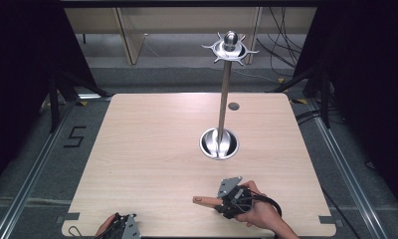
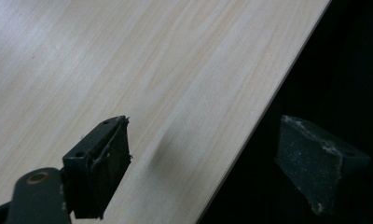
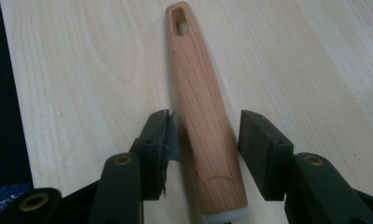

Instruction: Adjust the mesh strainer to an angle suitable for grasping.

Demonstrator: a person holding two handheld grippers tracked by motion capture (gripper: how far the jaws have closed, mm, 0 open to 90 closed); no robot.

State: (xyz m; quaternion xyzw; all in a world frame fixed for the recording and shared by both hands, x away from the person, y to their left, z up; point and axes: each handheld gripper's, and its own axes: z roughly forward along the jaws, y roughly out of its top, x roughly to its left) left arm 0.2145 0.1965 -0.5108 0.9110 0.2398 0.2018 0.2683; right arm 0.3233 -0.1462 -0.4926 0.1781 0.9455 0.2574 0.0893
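Between the spread jaws of the right gripper [image 3: 205,140] lies a wooden handle [image 3: 201,107], ungripped.

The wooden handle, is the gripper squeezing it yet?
No. The right gripper is open: its jaws sit on either side of the wooden handle, with gaps showing. The handle lies flat on the table.

One table [image 1: 152,164], one metal hook stand [image 1: 225,89], one wooden handle [image 3: 201,112], two grippers: left gripper [image 2: 198,154], right gripper [image 3: 205,140].

One mark could be read: a black number "5" [image 1: 75,136] stood on the grey floor [image 1: 33,134] to the left of the table [image 1: 147,149]. Nothing else carried any readable writing.
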